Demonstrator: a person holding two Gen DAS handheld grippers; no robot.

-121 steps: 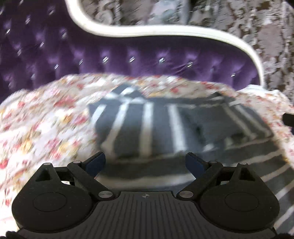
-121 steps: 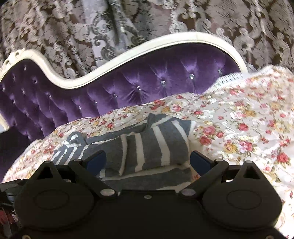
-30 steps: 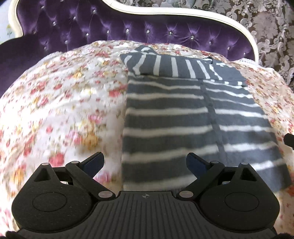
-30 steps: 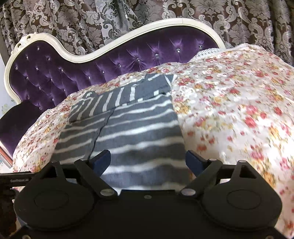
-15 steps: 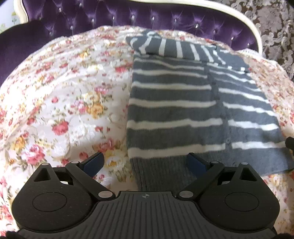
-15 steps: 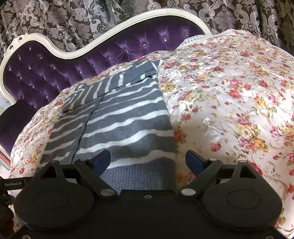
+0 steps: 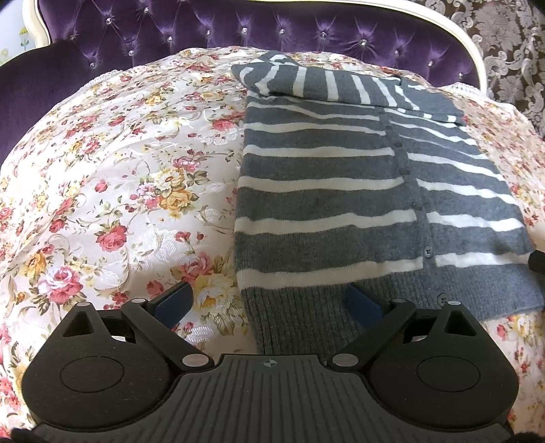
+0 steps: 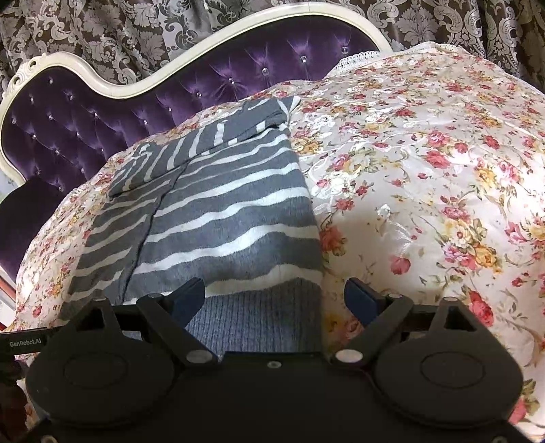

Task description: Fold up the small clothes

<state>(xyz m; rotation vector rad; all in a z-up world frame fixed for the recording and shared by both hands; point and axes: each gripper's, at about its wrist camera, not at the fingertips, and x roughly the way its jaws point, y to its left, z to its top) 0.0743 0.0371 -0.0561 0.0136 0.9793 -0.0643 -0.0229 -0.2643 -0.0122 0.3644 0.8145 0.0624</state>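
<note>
cardigan [image 7: 327, 204], grey with white stripes, is lying flat on the floral bedspread [image 7: 119, 191], its ribbed hem [image 7: 306, 313] nearest. left gripper [image 7: 269, 301] is hovering with fingers spread apart over the hem's left corner; right gripper [image 8: 274, 296] is likewise gaping over the right corner. farther off, the sleeves [image 7: 340, 85] are lying folded across the top, below the purple tufted headboard [image 7: 238, 27].

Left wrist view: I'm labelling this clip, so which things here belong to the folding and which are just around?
Job:
striped cardigan
left gripper, open
right gripper, open

Around:
floral bedspread
purple headboard
patterned curtain
</note>
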